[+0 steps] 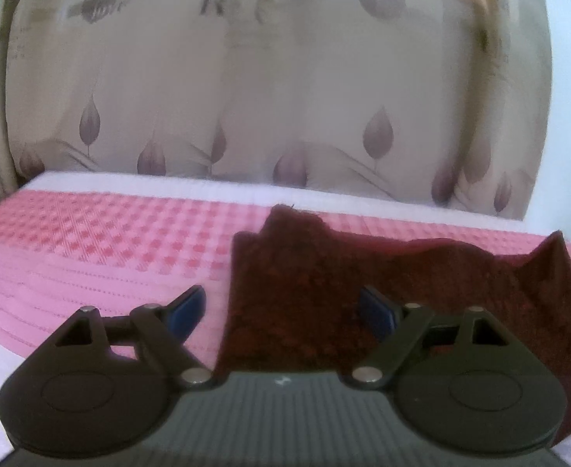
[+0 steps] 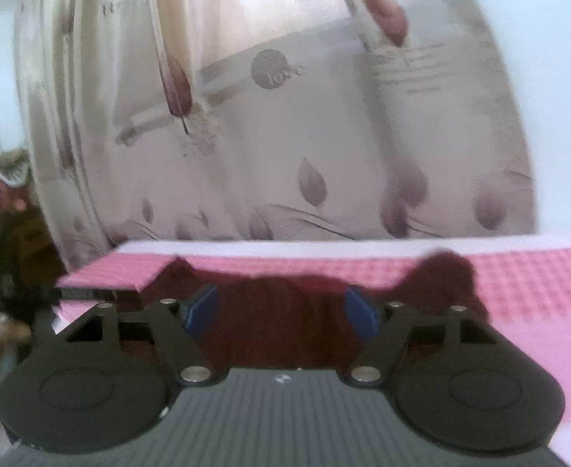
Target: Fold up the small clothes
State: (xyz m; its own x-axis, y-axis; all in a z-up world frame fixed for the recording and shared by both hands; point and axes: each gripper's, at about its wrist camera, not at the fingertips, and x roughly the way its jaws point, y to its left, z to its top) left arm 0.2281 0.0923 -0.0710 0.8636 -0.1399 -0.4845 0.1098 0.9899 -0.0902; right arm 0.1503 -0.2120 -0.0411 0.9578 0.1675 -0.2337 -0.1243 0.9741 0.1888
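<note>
A dark red small cloth (image 1: 324, 272) lies rumpled on the pink checked cover (image 1: 110, 241), with a raised corner at its far right. My left gripper (image 1: 281, 311) hovers over the cloth's left edge with its jaws wide apart. Its right blue pad (image 1: 377, 313) is above the cloth and its left pad (image 1: 188, 311) is above the cover. In the right wrist view the same cloth (image 2: 277, 342) lies spread below my right gripper (image 2: 281, 309). The blue pads (image 2: 202, 309) there stand apart and press on nothing.
A beige curtain with a purple leaf print (image 1: 246, 97) hangs close behind the far edge of the bed. The pink cover (image 2: 538, 292) ends at a corner (image 2: 102, 276) on the left of the right wrist view, with dark clutter (image 2: 5, 233) beyond.
</note>
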